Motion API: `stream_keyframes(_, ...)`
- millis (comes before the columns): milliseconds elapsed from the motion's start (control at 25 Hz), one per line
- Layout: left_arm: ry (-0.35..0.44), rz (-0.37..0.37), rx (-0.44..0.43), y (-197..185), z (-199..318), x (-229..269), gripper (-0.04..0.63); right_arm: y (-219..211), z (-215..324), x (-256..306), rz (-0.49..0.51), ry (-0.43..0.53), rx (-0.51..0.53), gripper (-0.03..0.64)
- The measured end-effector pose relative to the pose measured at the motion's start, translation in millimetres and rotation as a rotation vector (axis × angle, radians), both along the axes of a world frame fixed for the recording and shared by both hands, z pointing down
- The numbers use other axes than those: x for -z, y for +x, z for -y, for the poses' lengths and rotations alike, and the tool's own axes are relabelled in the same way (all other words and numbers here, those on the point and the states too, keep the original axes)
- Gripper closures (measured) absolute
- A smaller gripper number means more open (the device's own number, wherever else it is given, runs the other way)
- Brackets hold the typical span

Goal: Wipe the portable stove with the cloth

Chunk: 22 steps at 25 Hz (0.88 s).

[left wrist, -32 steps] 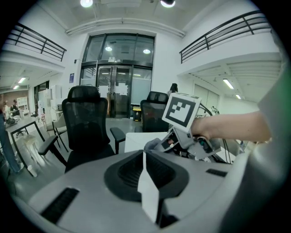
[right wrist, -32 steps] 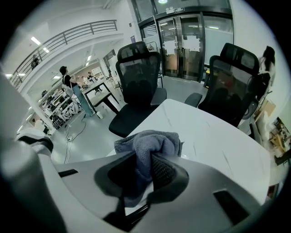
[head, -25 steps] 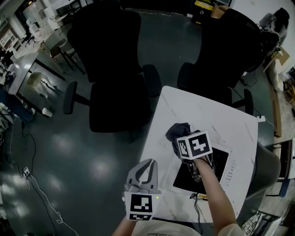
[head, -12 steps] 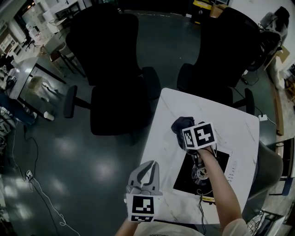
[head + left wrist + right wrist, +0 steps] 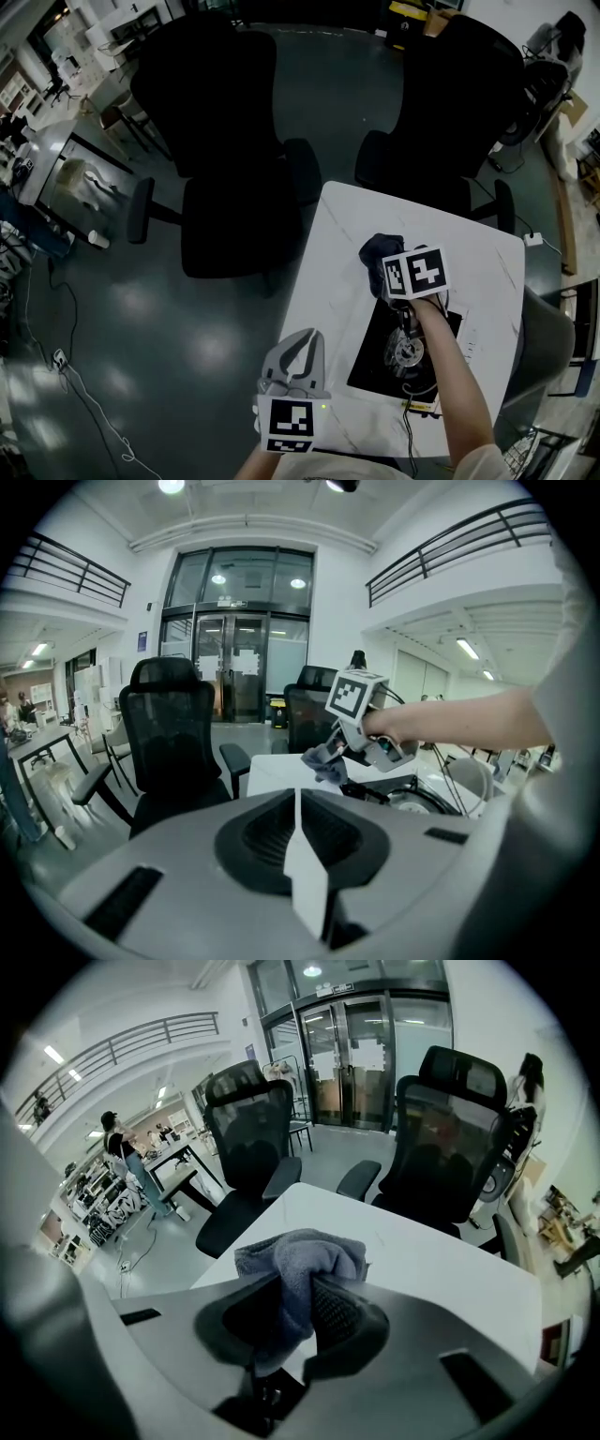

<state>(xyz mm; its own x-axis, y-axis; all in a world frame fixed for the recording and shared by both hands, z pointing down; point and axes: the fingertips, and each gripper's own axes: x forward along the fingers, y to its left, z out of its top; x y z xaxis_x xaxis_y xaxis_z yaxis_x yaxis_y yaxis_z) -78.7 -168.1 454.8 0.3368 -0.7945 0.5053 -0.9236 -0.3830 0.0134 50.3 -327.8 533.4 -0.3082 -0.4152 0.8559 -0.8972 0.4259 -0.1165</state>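
Two grippers: right gripper (image 5: 298,1290) pinches the grey cloth (image 5: 302,1252); left gripper (image 5: 298,803) fingers pressed together, empty.
Cloth: bunched by the portable stove's (image 5: 371,362) far edge; stove sits on the white surface (image 5: 349,225).
Risk: nothing braces the stove, so wiping may slide it; the loose wad may slip free.
Writing: none legible, only square markers.

Left gripper (image 5: 298,803) closed, right gripper (image 5: 298,1305) — clamping cloth (image 5: 302,1252)
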Motion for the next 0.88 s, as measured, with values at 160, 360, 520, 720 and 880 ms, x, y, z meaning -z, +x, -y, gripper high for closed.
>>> stream_keyframes(160,0.000,0.001,-0.002,3,0,0,0.565,23,-5,-6,-0.048,-0.004,-0.012,0.527)
stream_keyframes(360,0.000,0.001,-0.016,10,0,0,0.565,44,-14,-5,-0.034,-0.010,-0.049,0.526)
stream_keyframes(520,0.002,-0.001,-0.035,21,-1,1,0.565,61,-21,-5,-0.040,-0.016,-0.063,0.527)
stream_keyframes(720,0.006,-0.004,-0.059,36,-2,4,0.565,85,-30,-5,-0.047,-0.023,-0.087,0.528)
stream_keyframes(880,0.010,-0.003,-0.077,49,-5,4,0.565,106,-37,-7,-0.053,-0.028,-0.109,0.528)
